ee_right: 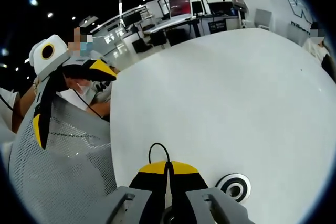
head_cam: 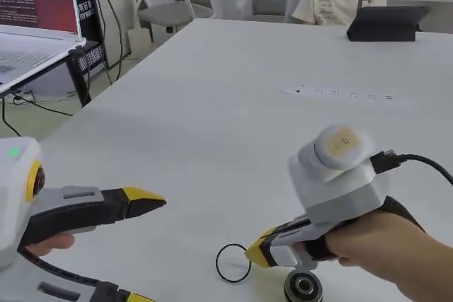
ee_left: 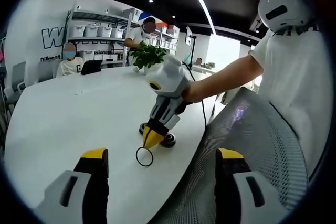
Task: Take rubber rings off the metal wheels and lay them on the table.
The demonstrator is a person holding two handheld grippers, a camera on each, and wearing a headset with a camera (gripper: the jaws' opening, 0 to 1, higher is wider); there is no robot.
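Note:
A thin black rubber ring (head_cam: pixel 233 263) lies on the white table (head_cam: pixel 233 104) near its front edge. My right gripper (head_cam: pixel 253 253) reaches in from the right with its yellow tips shut on the ring's right edge. In the right gripper view, the ring (ee_right: pixel 159 149) arches out from the shut tips of the right gripper (ee_right: pixel 168 165). A metal wheel (head_cam: pixel 303 287) stands just behind the tips, also visible as the wheel (ee_right: pixel 233 186). My left gripper (head_cam: pixel 150 249) hovers open to the left, holding nothing. From its own view, the left gripper (ee_left: pixel 163 155) faces the ring (ee_left: pixel 144 157) and two wheels (ee_left: pixel 168 140).
A laptop (head_cam: pixel 28 26) sits on a stand at far left. A person with a black tablet (head_cam: pixel 386 22) sits at the table's far end. A power strip (head_cam: pixel 347 93) lies mid-table. A grey mesh chair (ee_left: pixel 236 140) stands beside the table edge.

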